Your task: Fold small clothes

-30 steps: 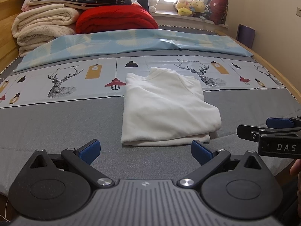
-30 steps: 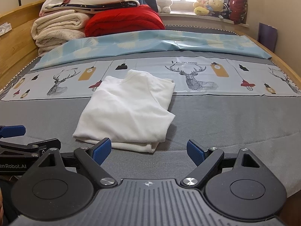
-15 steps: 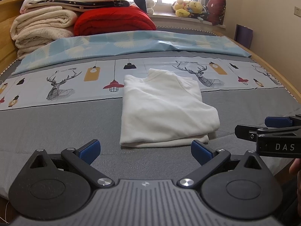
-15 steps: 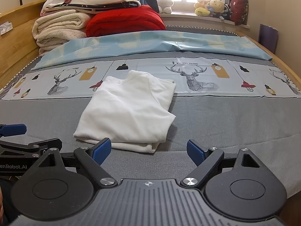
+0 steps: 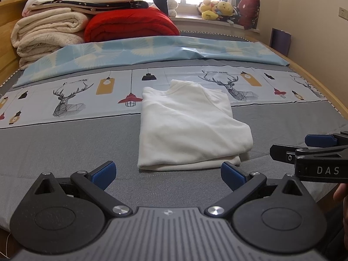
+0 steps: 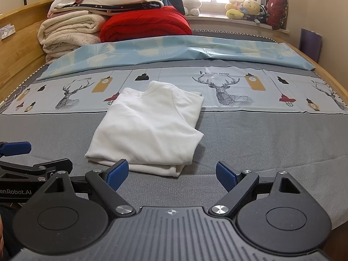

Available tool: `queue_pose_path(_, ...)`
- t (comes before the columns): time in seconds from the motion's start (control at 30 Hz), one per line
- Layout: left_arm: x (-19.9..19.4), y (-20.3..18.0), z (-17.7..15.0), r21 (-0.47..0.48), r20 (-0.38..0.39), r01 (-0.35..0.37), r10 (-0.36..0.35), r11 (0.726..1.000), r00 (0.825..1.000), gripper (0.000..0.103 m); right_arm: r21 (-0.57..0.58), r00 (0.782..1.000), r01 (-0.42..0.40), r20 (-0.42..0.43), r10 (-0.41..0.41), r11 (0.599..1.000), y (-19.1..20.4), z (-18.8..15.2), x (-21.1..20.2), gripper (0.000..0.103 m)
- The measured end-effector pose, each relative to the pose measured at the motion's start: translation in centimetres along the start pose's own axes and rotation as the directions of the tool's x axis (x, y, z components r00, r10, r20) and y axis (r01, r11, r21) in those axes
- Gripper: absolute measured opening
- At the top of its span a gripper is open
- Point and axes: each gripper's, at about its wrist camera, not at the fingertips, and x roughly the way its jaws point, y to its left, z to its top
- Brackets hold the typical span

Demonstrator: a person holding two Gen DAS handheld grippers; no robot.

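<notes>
One small white knit garment (image 5: pixel 187 126), folded into a rough rectangle with a collar bump at the far end, lies in the middle of the grey bedspread (image 5: pixel 65 148), its far edge overlapping the pale printed strip with deer and lamp motifs (image 5: pixel 71 95). Layers are stacked at the near hem; the near right corner bulges past the layers under it.

Left gripper (image 5: pixel 168 173), black frame with blue pads: jaws spread wide, holding nothing, just short of the near hem. Right gripper (image 6: pixel 171 174), same build: jaws wide too, empty, near the garment's near right corner. Each shows at the edge of the other's view, side by side, not touching the cloth.

Handling, as judgement: light, soft, limp fabric, no stiffness, will sag and unfold if lifted by one layer. Likely a bit slippery against the smooth bedspread, so it may slide when pushed. Not fragile. Best hold looks like pinching all stacked layers at the near hem, one gripper per near corner, or taking the side edges to bring near end over far end. The bulging right corner probably needs squaring first.

Fold looks mostly done; one more fold or tidy may remain.

Background: folded cream blankets (image 5: pixel 45 34), red quilt (image 5: pixel 130 26), plush toys on the windowsill (image 5: pixel 217 9), well apart from the garment.
</notes>
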Motion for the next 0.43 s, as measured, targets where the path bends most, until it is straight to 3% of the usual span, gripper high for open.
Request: queue_pose_path(0.43,-0.04,0.27,0.01,0.002,0.004,0.0,0.0,1.0,1.0,0.102,-0.003,1.0,-0.001,0.0,0.001,1.0,0.01,0.01,-0.03,0.088)
